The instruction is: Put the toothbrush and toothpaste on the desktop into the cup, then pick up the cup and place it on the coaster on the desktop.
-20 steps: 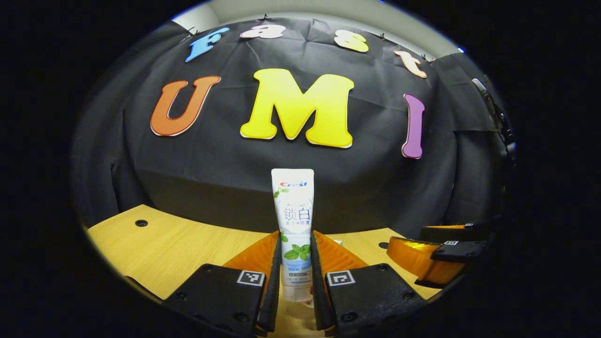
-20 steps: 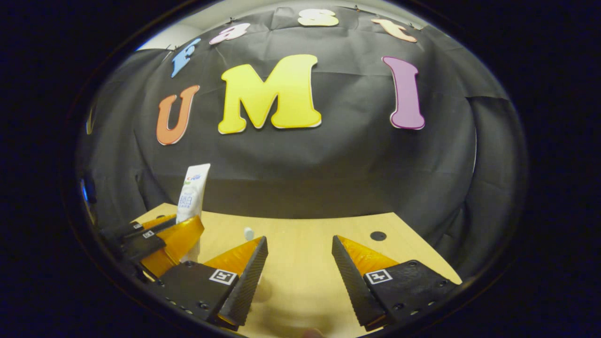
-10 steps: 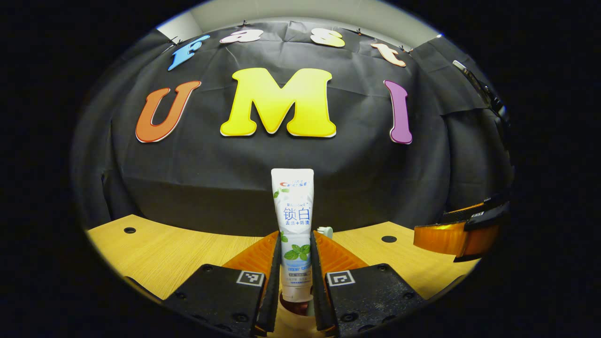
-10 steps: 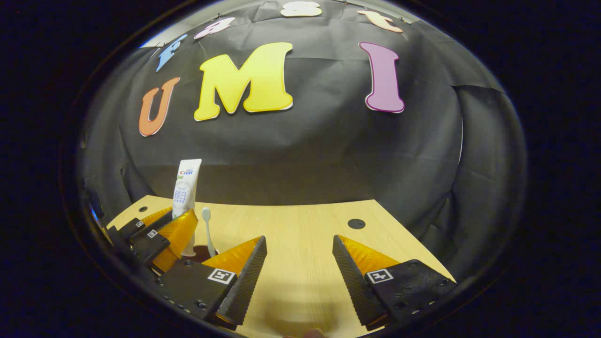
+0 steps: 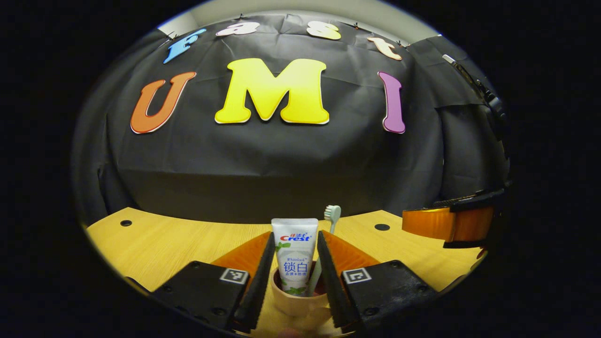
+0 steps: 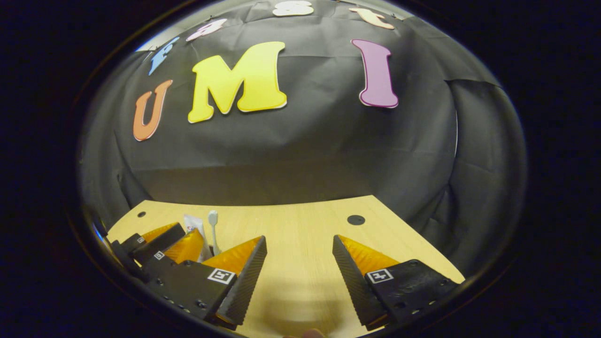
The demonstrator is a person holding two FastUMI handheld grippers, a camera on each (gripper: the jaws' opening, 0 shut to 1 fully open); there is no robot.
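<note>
A white toothpaste tube (image 5: 295,256) stands upright in a tan cup (image 5: 293,305) with a dark inside. Beside it in the cup stands a toothbrush (image 5: 332,213), its bristle head up. My left gripper (image 5: 296,233) is open, with one finger on each side of the tube and the cup low between them. In the right gripper view, the tube (image 6: 193,225) and toothbrush (image 6: 213,219) poke up behind the left gripper (image 6: 176,244) at lower left. My right gripper (image 6: 299,238) is open over bare wood with nothing between its fingers. It also appears at the right edge (image 5: 422,224) of the left gripper view.
The wooden desktop (image 5: 188,239) runs back to the black cloth wall. Small round holes sit in it at the far left (image 5: 126,223) and far right (image 5: 381,227); one hole (image 6: 356,219) lies ahead of my right gripper.
The toothpaste tube has dropped from between the left fingers down into the cup, and those fingers have spread a little. The toothbrush head now shows beside it. The right gripper stays open.
</note>
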